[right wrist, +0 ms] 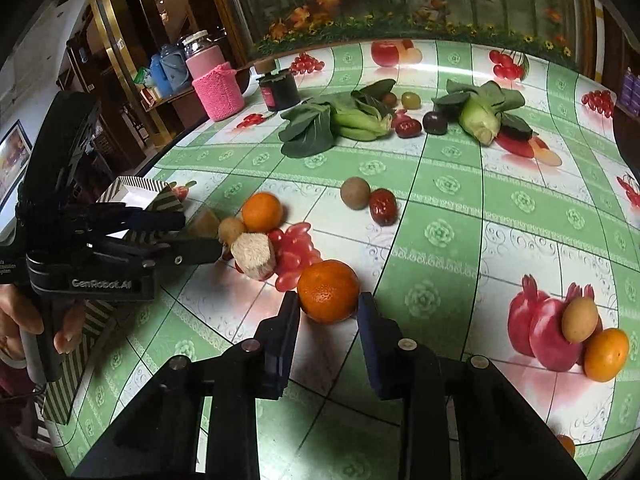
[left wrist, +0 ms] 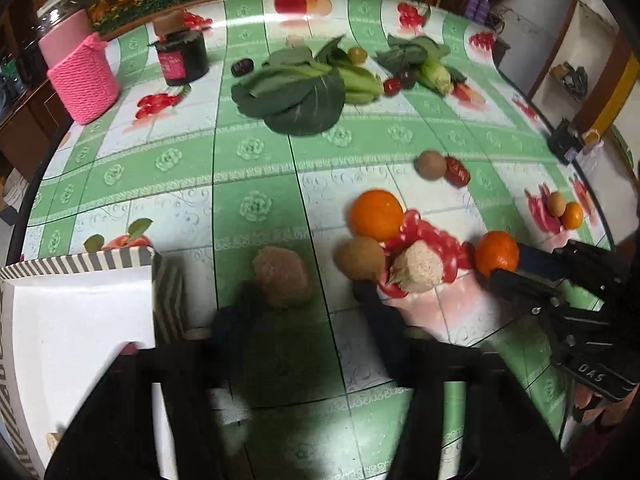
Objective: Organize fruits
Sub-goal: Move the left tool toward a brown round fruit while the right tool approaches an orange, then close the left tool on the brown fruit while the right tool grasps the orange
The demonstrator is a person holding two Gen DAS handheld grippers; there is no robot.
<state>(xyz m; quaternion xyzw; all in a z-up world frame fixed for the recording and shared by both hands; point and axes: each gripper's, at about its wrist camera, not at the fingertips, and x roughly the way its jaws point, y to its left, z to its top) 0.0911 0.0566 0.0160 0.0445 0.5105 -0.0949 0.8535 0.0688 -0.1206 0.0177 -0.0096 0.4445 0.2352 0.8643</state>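
Observation:
My right gripper (right wrist: 327,307) is shut on a small orange (right wrist: 328,290) that rests on the green checked tablecloth (right wrist: 440,200); both pads touch its sides. In the left wrist view this orange (left wrist: 496,252) sits at the right, in the right gripper (left wrist: 509,266). My left gripper (left wrist: 308,298) is blurred and open over a rough brown lump (left wrist: 282,280). The lump lies against the left finger, with a gap to the right finger. A bigger orange (left wrist: 376,214), a round brown fruit (left wrist: 360,258) and a pale cut stump (left wrist: 418,266) are clustered just right of it.
A striped paper box (left wrist: 80,300) with a white inside stands at the near left. Another brown fruit (left wrist: 430,164) and a red date (left wrist: 456,170) lie mid-table. Leafy greens (left wrist: 296,92), a dark jar (left wrist: 182,60) and a pink knitted container (left wrist: 84,76) stand farther back.

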